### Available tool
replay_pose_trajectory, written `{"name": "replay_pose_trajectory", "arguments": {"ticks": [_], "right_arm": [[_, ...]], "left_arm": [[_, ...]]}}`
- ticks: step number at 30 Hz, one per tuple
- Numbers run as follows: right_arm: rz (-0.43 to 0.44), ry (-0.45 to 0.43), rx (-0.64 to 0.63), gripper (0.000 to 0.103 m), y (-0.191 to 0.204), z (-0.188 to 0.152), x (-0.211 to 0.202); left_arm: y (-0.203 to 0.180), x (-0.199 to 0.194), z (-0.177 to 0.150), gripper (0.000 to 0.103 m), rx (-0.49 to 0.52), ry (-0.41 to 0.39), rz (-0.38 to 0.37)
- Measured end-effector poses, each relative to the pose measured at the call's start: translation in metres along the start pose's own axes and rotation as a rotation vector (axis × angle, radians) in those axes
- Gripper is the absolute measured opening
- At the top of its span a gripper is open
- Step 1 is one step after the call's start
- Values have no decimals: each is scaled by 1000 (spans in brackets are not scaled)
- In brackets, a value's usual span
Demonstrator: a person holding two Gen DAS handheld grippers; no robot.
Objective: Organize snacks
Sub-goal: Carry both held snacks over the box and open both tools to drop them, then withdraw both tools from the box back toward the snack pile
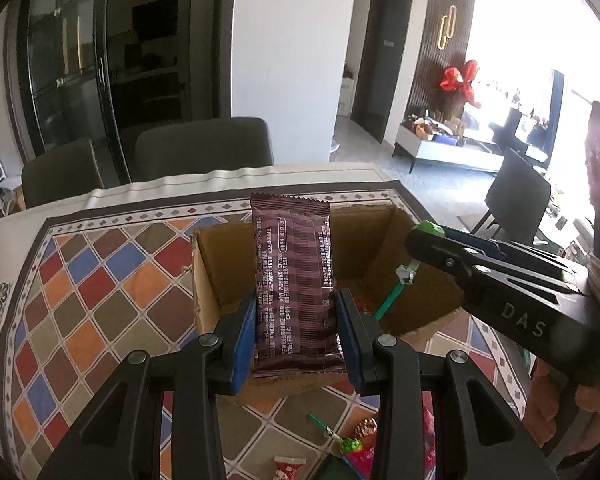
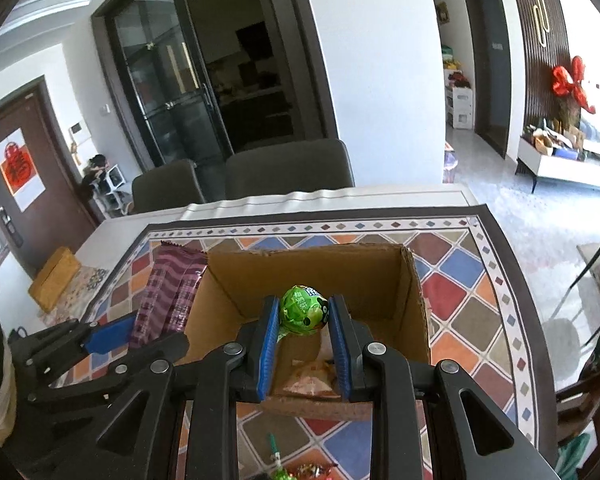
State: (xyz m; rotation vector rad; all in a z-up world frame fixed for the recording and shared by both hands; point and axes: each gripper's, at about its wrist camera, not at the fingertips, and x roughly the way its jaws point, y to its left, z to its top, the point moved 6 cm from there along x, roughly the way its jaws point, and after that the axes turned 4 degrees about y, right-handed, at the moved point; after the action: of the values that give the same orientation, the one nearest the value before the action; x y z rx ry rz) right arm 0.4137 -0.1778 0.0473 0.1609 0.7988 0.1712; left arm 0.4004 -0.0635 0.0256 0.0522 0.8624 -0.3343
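Gripping a maroon snack bar (image 1: 294,280) upright, the left gripper (image 1: 296,336) hangs over the cardboard box (image 1: 220,264); the right gripper enters at three o'clock. From the right wrist, the right gripper (image 2: 304,340) pinches a green lollipop (image 2: 304,310) above the box, with the bar at nine o'clock.

We lose the lower end of the brown wrapper (image 1: 292,280) behind the blue pads (image 1: 244,336). The lollipop (image 2: 304,310) hides its own stick below the pads. Loose sweets (image 1: 356,440) run off the bottom edge, and packets on the box (image 2: 414,300) floor blur together.
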Motion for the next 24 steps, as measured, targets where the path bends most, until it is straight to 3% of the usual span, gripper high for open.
{"name": "replay_pose_trajectory", "arguments": {"ticks": [5, 8, 24], "right_arm": [[-32, 22, 7, 26, -3, 1, 11], [-55, 41, 10, 37, -6, 0, 15], [-14, 7, -76, 38, 16, -26, -18]], "left_arm": [[7, 15, 4, 42, -4, 31, 38], [10, 14, 2, 45, -6, 35, 49], [13, -46, -30, 53, -19, -48, 123]]}}
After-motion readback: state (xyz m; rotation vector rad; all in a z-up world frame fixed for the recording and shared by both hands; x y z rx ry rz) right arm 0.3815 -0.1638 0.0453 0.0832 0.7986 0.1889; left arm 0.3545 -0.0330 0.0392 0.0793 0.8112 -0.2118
